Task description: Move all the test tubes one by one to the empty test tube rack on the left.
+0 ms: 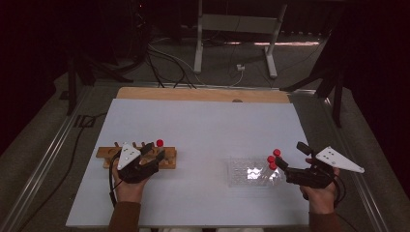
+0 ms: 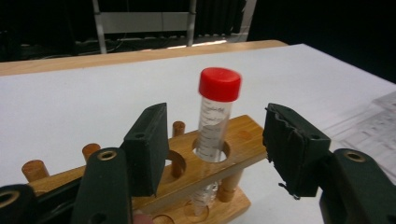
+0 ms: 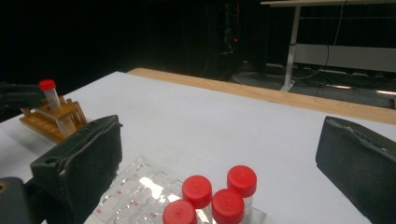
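Observation:
A clear tube with a red cap (image 2: 215,116) stands upright in a hole of the wooden rack (image 2: 243,135), at the table's left (image 1: 167,162). My left gripper (image 2: 217,126) is open, one jaw on each side of the tube, and neither pad touches it. At the right, several red-capped tubes (image 3: 212,196) stand in a clear plastic tray (image 3: 135,196). My right gripper (image 3: 222,140) is open just above and behind them with nothing between its jaws. From above, the left gripper (image 1: 153,153) is over the rack and the right gripper (image 1: 290,157) is at the tray's right end.
The white table top (image 1: 203,125) has a wooden strip (image 1: 203,94) along its far edge. Beyond it are a metal stand's legs (image 1: 234,43) and floor cables. The rack has other free holes and pegs (image 2: 91,150).

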Motion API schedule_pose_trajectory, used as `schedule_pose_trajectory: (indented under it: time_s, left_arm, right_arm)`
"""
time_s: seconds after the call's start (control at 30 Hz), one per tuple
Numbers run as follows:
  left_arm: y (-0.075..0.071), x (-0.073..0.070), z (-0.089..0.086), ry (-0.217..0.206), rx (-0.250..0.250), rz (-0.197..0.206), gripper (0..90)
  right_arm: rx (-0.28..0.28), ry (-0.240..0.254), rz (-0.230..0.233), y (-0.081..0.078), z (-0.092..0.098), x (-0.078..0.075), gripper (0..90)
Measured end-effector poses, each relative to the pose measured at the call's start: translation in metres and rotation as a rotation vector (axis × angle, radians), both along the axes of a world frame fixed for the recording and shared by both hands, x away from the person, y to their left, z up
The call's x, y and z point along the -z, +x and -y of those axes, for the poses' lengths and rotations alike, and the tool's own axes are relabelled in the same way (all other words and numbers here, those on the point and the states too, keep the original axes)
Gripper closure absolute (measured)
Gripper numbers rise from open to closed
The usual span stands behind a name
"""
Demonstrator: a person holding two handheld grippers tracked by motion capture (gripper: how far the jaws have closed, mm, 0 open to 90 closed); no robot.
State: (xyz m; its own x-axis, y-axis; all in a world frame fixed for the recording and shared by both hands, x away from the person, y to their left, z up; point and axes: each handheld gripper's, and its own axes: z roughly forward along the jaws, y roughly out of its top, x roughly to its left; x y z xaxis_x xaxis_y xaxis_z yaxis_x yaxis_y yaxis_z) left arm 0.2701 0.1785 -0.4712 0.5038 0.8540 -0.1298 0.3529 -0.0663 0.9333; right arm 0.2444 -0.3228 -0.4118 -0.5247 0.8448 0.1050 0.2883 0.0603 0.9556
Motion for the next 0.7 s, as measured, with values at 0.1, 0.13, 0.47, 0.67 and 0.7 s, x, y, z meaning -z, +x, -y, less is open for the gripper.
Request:
schedule_pose_trajectory:
  time_s: [0.1, 0.13, 0.47, 0.67, 0.7]
  left_arm:
    - [-0.004, -0.006, 0.000, -0.004, -0.010, 0.021, 30.5]
    - [-0.005, -0.007, 0.000, -0.002, -0.019, 0.025, 24.6]
    - [-0.010, -0.016, -0.004, 0.000, -0.044, 0.036, 1.2]
    - [-0.011, -0.016, -0.007, -0.010, -0.054, 0.038, 1.2]
    - [-0.010, -0.016, -0.007, -0.012, -0.054, 0.038, 1.2]
  right_arm:
    - [-0.002, -0.002, -0.011, 0.001, 0.002, 0.003, 2.1]
    - [-0.002, -0.001, -0.011, 0.001, 0.003, 0.004, 3.8]
    - [0.006, -0.066, -0.015, 0.000, 0.010, 0.020, 28.4]
    - [-0.017, -0.112, -0.001, -0.002, 0.011, 0.030, 48.6]
    - [-0.025, -0.118, -0.002, -0.003, 0.011, 0.031, 51.5]
